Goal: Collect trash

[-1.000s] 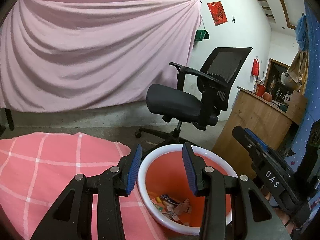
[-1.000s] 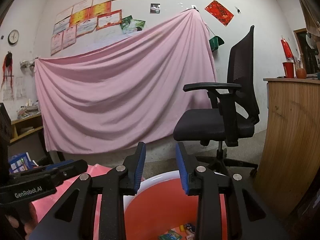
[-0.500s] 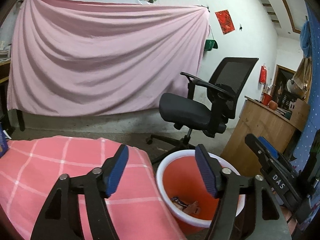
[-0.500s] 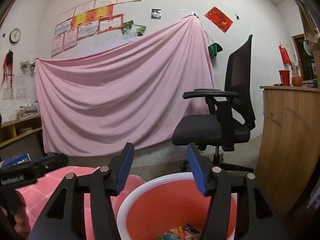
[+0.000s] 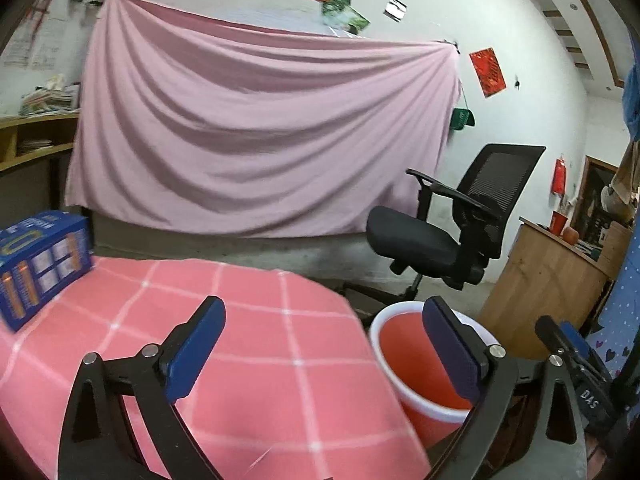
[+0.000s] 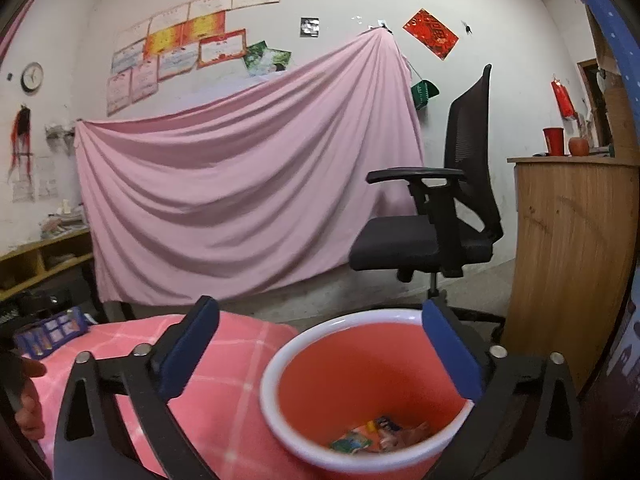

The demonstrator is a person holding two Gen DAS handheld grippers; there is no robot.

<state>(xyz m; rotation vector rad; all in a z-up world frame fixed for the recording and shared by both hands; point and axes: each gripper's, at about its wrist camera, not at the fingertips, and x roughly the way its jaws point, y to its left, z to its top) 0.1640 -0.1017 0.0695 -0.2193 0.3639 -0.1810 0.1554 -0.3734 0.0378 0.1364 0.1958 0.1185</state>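
A red bin with a white rim stands beside the table; it also shows in the left wrist view. Several trash wrappers lie at its bottom. My right gripper is wide open and empty above the bin's near rim. My left gripper is wide open and empty over the pink checked tablecloth, left of the bin. The right gripper's body shows at the right edge of the left wrist view.
A blue box sits on the table's left side, also in the right wrist view. A black office chair and a wooden counter stand behind the bin. A pink sheet hangs on the wall.
Both grippers opened wider and drew back from the bin. The left gripper moved left over the table, bringing the blue box into view.
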